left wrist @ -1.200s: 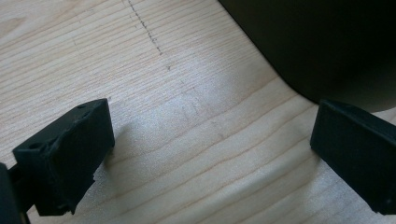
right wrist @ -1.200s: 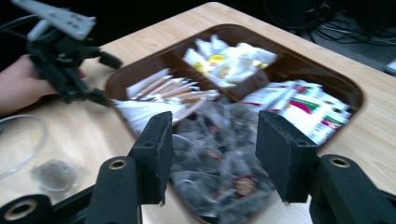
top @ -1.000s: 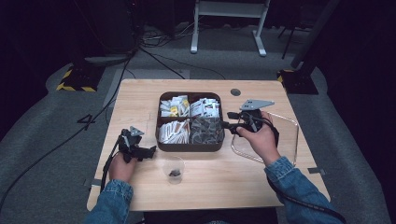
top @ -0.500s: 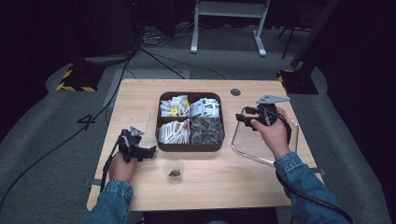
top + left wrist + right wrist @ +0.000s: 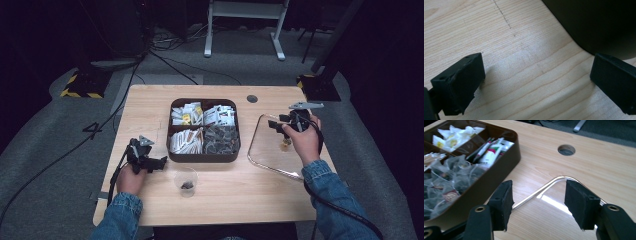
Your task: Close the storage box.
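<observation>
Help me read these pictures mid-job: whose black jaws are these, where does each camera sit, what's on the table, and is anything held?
No robot arm here: a person holds a two-jaw gripper in each hand. The high view looks down from above the person's side. The left gripper rests beside the dark compartment tray of packets and tea bags; its own view shows both jaws wide apart over bare table. The right gripper is over the clear lid lying flat to the right of the tray. Its jaws have just been opening; its own view shows the lid's corner beyond the open jaws, nothing gripped. A small clear cup stands in front of the tray.
</observation>
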{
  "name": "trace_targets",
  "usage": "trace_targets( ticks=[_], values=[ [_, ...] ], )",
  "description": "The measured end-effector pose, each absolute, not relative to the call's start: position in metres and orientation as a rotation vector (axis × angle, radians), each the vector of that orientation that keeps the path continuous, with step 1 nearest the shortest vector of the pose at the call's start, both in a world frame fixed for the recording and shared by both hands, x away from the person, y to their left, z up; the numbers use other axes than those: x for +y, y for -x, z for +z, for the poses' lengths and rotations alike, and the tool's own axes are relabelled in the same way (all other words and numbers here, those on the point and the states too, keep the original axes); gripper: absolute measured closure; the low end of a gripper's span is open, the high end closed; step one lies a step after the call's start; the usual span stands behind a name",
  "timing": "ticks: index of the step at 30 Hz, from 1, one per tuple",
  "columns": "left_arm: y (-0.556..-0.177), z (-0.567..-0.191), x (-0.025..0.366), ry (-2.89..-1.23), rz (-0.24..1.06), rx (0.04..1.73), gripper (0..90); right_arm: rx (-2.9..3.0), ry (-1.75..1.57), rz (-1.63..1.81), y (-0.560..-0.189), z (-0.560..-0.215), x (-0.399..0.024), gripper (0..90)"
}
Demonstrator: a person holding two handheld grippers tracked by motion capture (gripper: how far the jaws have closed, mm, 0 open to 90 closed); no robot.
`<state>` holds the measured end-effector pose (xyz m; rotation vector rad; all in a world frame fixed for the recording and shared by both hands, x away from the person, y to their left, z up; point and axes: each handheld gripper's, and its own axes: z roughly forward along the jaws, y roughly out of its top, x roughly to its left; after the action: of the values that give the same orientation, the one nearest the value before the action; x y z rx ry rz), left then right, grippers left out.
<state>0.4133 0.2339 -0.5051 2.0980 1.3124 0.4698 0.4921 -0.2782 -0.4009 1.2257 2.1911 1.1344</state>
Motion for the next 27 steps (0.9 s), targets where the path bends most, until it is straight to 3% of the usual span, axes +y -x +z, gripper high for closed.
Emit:
trace_targets(
  ticks=[27],
  values=[
    [-0.413, -0.505, 0.234, -2.096, 0.472, 1.318, 0.0, 2.211, -1.424, 0.895, -0.495, -0.465, -0.32, 45.2]
  ],
)
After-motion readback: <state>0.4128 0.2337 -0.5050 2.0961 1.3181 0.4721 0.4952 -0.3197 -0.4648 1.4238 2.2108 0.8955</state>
